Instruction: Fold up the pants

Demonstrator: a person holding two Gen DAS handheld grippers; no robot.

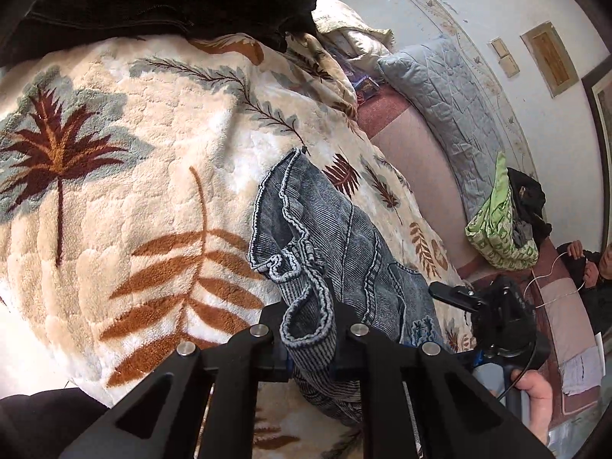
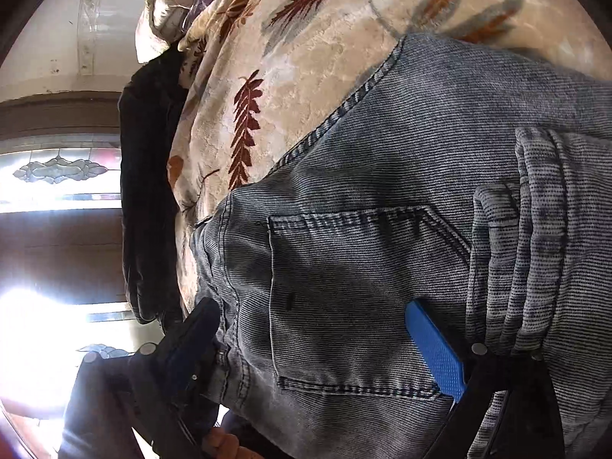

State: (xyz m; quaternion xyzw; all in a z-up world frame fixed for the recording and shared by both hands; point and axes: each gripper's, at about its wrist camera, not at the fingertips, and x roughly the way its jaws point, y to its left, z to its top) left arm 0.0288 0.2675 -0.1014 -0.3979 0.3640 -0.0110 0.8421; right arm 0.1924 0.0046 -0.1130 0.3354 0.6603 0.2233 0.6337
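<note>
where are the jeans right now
The jeans lie on the leaf-patterned blanket; in the left wrist view the left gripper pinches their bunched edge, with the right gripper open over the back pocket.

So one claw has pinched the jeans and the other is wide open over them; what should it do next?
Probably close the right gripper on the jeans. Its jaws stand open around the pocket area, while the left gripper is already shut on a bunched edge, so a second grip would let both lift and fold the denim.

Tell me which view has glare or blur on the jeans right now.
Right wrist view: window glare blows out the lower left, but the jeans stay sharp, with a shadow above the pocket. Left wrist view: even light, no glare, only fisheye bending at the wall.
</note>
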